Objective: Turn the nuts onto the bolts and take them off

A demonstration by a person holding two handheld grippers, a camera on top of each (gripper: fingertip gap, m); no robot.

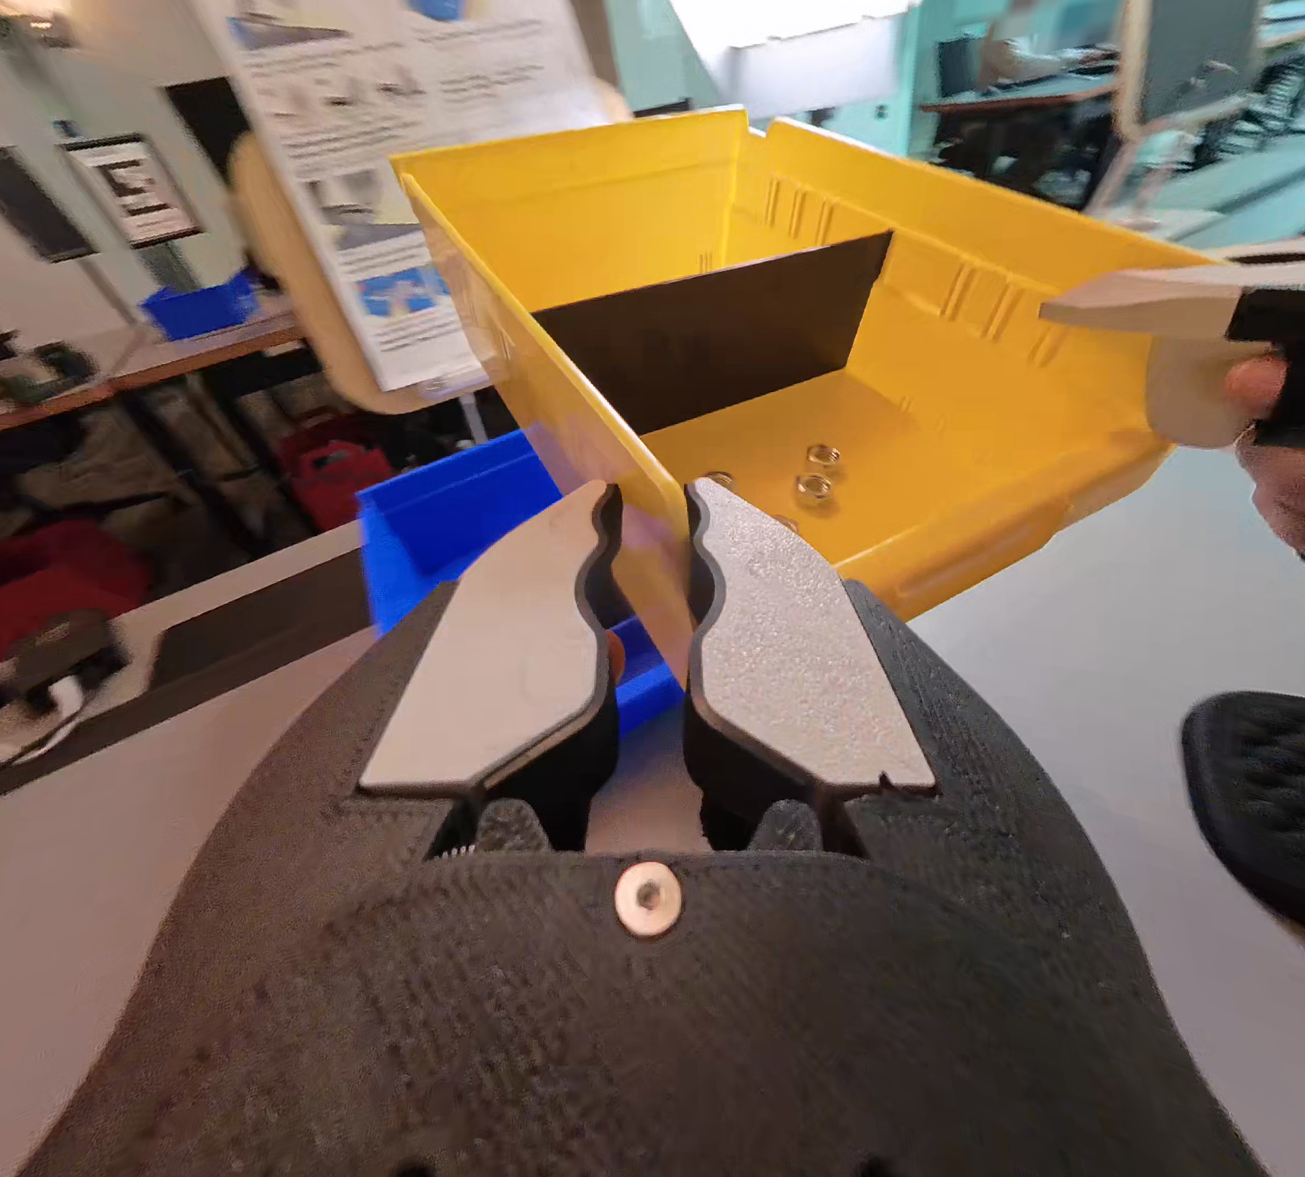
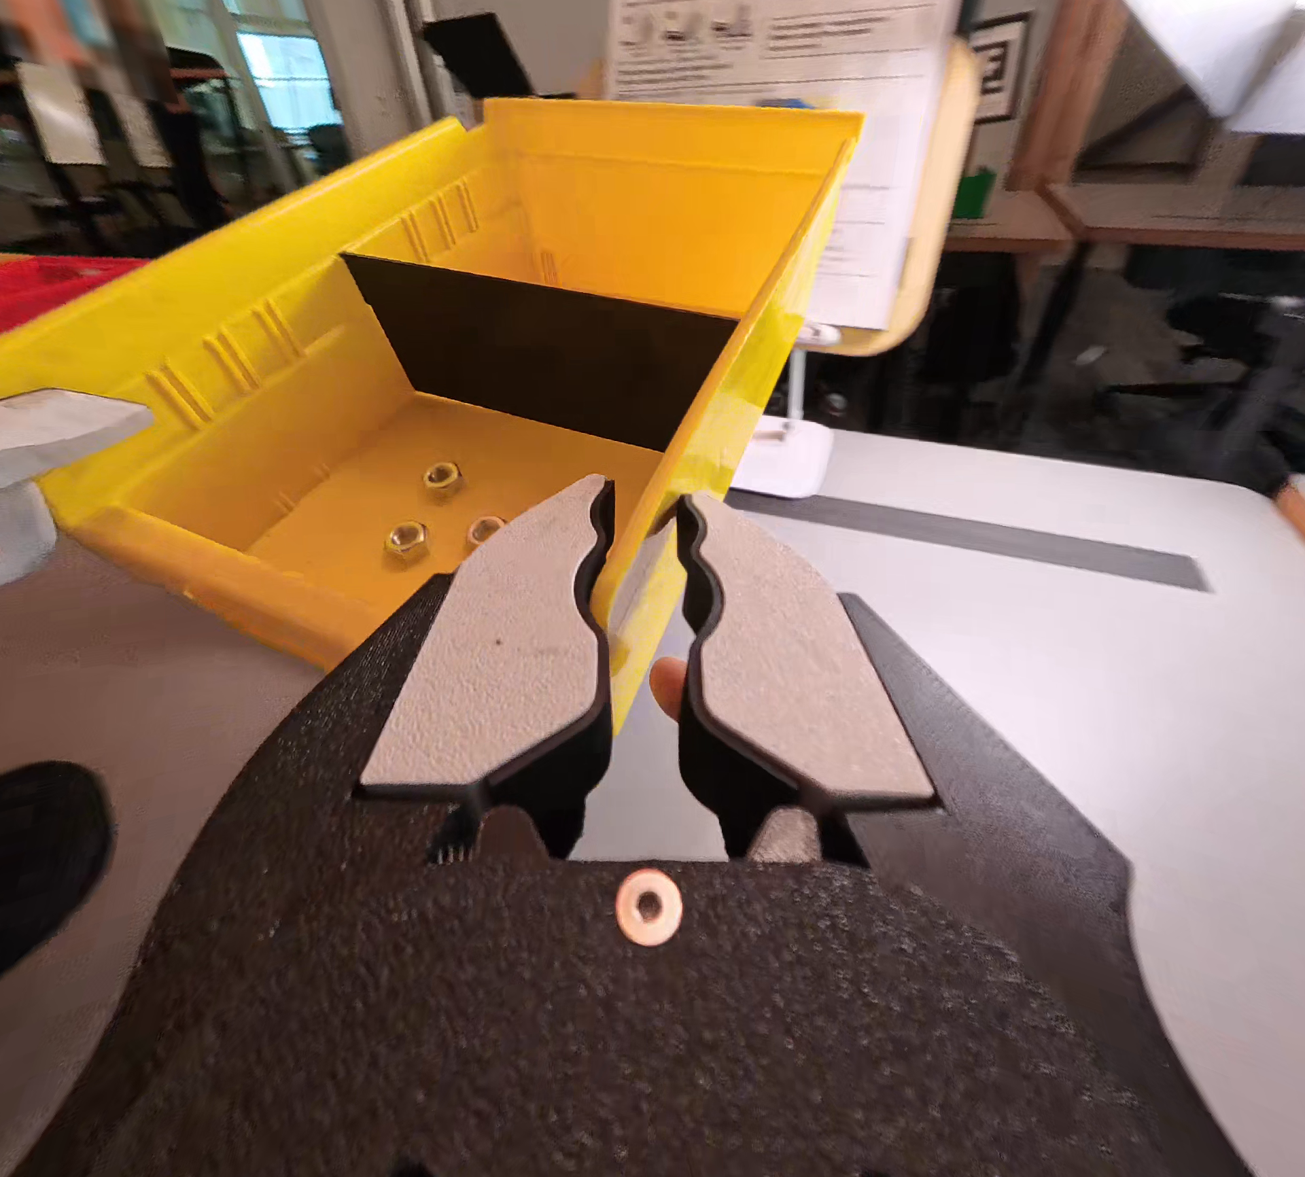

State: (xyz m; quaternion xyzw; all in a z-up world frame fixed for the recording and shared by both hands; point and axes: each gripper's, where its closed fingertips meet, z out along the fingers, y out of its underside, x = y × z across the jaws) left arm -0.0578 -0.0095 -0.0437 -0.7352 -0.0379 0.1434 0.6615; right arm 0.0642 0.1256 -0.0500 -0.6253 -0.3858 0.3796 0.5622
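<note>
A yellow bin (image 1: 600, 225) with a black divider (image 1: 706, 331) is held tilted over a grey table. Three brass nuts (image 1: 812, 485) lie loose on its floor in front of the divider. My left gripper (image 1: 650, 493) is shut on the bin's left side wall. My right gripper (image 2: 644, 493) is shut on the right side wall of the bin (image 2: 671, 204). The nuts (image 2: 406, 539) and divider (image 2: 551, 352) also show in the right wrist view. No bolts are in view. Each gripper's finger shows at the edge of the other's view.
A blue bin (image 1: 459, 522) sits on the table just left of and behind the yellow one. A red bin (image 2: 49, 285) shows at the far left. A white stand base (image 2: 784, 458) and a dark strip (image 2: 974, 539) are on the table (image 2: 1059, 684). A poster board (image 1: 395, 105) stands behind. Across from one pair of fingers to the other is roughly 20 cm.
</note>
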